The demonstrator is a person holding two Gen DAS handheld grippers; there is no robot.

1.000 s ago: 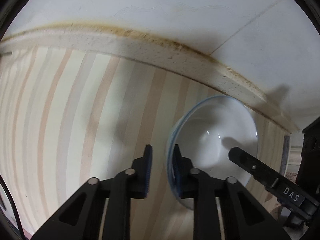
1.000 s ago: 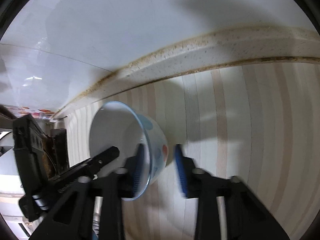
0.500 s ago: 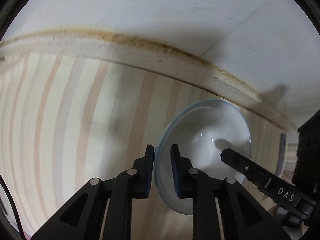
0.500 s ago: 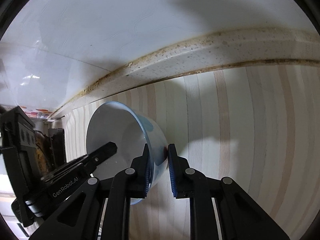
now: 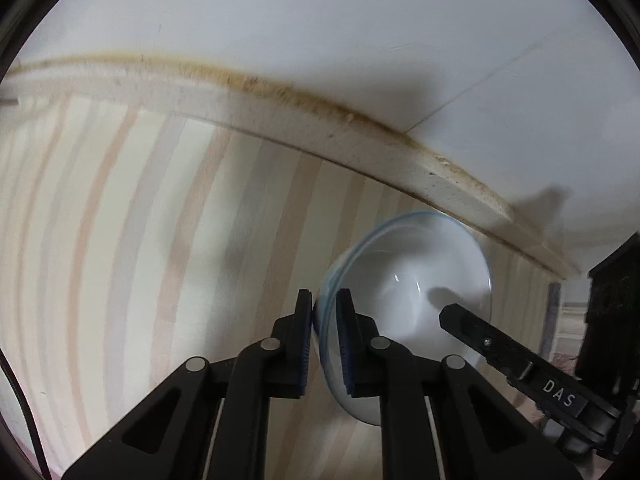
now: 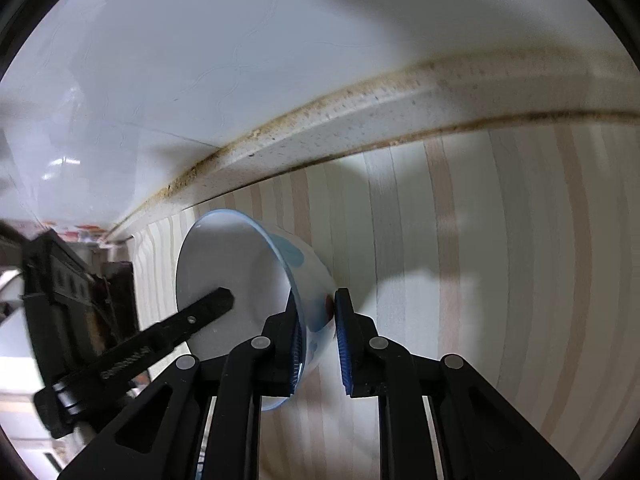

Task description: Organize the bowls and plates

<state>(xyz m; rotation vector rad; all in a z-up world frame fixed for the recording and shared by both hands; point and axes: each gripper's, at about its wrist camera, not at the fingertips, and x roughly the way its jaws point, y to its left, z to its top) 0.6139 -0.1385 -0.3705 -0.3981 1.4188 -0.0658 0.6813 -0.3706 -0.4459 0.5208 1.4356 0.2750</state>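
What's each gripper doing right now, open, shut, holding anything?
Left gripper: shut on the bowl, pinching its rim.
Right gripper: shut on the opposite rim of the same bowl.

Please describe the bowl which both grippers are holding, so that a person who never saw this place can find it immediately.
Look at the striped beige-and-pink counter surface below the white tiled wall. Near the speckled stone ledge sits a round white ceramic bowl with a thin blue rim. Both the left gripper and the right gripper pinch its rim, and blue and red spots mark its outside.
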